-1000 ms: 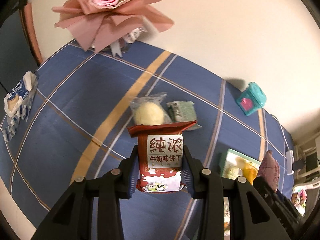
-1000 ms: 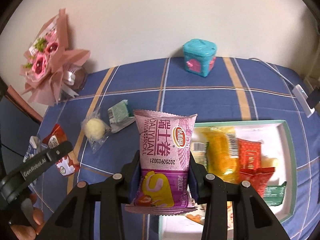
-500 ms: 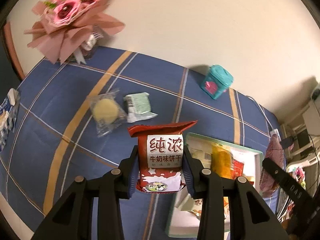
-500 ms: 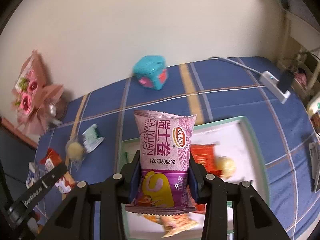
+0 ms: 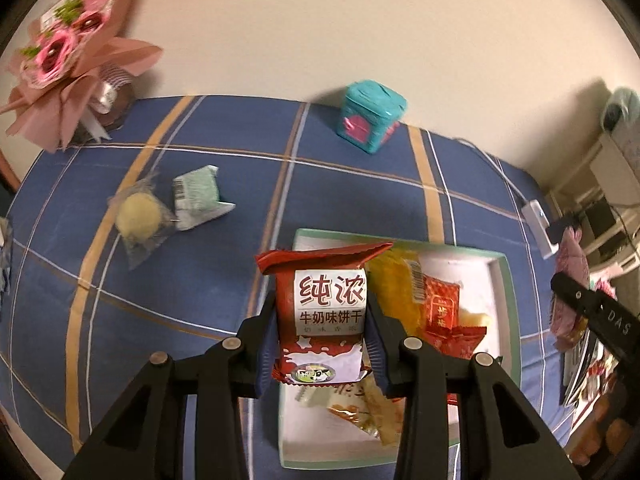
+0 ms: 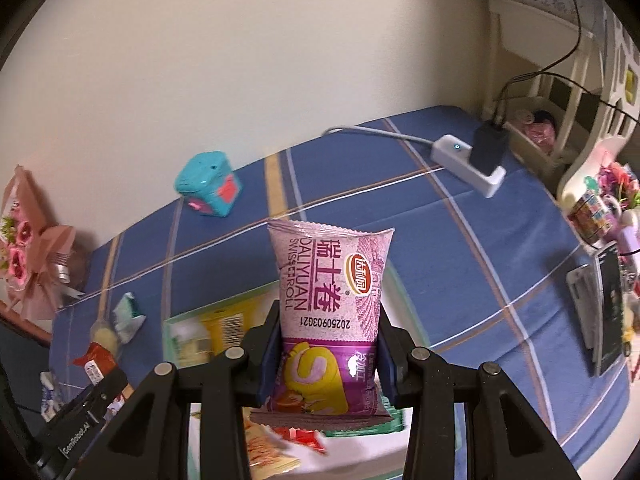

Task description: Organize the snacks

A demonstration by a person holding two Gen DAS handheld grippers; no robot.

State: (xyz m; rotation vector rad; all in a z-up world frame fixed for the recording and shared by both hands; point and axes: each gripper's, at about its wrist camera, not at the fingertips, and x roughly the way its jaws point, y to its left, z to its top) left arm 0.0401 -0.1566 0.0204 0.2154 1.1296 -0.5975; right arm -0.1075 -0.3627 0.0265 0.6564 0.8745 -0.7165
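Observation:
My left gripper is shut on a red milk-biscuit packet, held above the left part of a white tray with a green rim that holds several snack packets. My right gripper is shut on a purple Swiss-roll packet, held above the same tray. On the blue checked cloth left of the tray lie a clear-wrapped yellow ball snack and a pale green packet. The right gripper's body shows at the right edge of the left wrist view.
A teal box stands by the wall. A pink flower bouquet is at the far left corner. A white power strip with a black charger lies at the right. A blue-white packet lies at the table's left end. Clutter lines the right side.
Both grippers have swung right with their packets. The tray now lies under both, and the right wrist view has turned toward the power strip.

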